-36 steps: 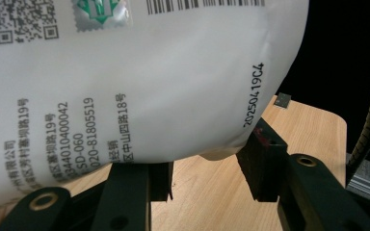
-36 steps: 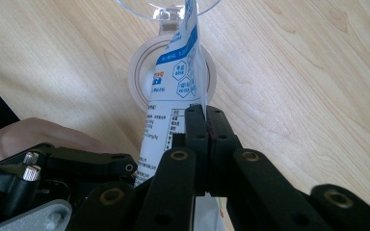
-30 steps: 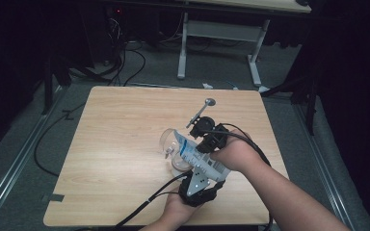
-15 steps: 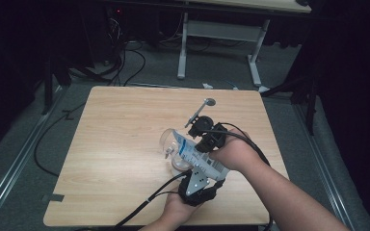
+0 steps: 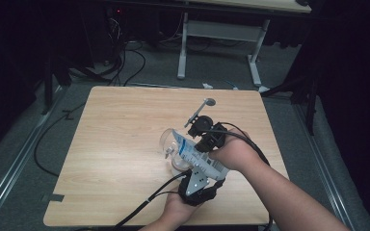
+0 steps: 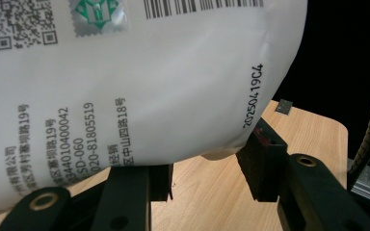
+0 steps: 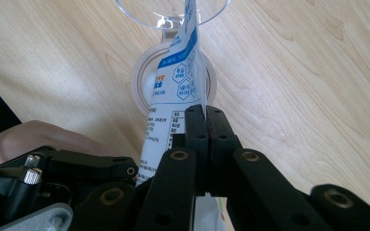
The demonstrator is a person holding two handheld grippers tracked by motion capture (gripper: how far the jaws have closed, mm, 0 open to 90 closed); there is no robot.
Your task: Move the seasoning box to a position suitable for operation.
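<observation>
A white pouch with blue print and a barcode is tilted over a clear stemmed glass near the table's front middle. Its far end reaches the glass's rim. My left gripper, with the grey plate on top, holds the pouch's bulging lower body. In the left gripper view the pouch sits between the half-closed jaws of my left gripper. My right gripper comes in from the right. In the right gripper view my right gripper is shut on the pouch's thin edge, above the glass.
A small metal spoon lies on the wooden table just beyond the right gripper. Black cables trail from both grippers toward the front edge. A metal desk frame and cables stand on the grey floor beyond the table.
</observation>
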